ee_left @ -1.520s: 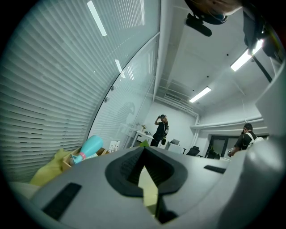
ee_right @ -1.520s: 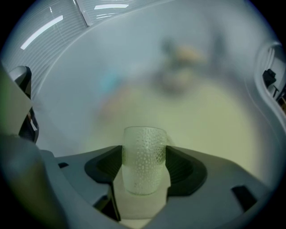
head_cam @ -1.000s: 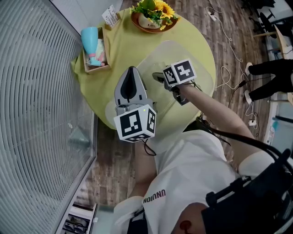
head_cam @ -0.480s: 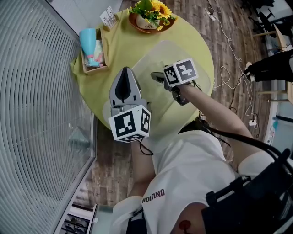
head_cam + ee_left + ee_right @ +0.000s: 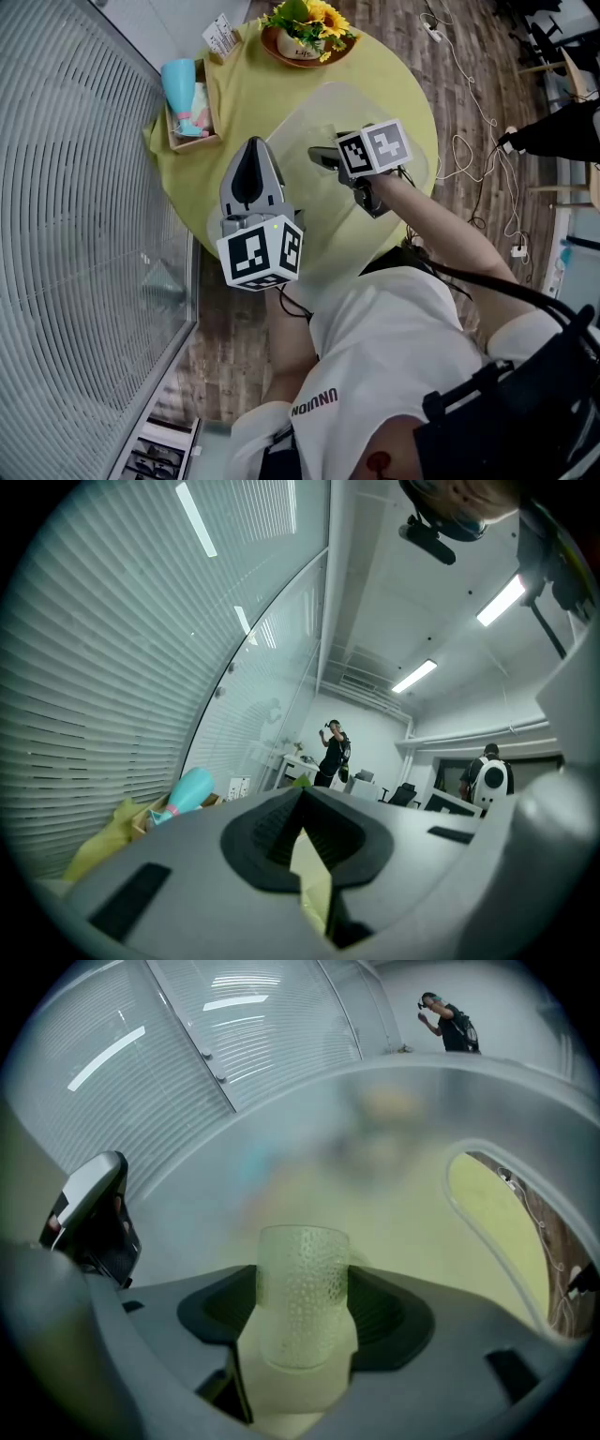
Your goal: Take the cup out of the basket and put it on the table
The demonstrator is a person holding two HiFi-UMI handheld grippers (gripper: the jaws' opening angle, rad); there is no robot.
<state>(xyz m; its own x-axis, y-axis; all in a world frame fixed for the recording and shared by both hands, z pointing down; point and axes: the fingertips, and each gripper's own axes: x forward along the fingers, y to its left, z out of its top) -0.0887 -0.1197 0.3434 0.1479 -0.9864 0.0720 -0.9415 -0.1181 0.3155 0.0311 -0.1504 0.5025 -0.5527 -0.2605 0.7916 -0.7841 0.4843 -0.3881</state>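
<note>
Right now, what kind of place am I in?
Probably an open office or lab: a slatted glass partition wall, ceiling strip lights, and an office chair in the room beyond the yellow-clothed round table.

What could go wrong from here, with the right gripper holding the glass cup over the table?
1. The cup is clear glass, pinched only at its sides by the right gripper. I cannot tell if its base is down on the mat yet, so opening the jaws now might drop or tip it.
2. The left gripper, jaws together, hangs close beside and could knock the cup.
</note>
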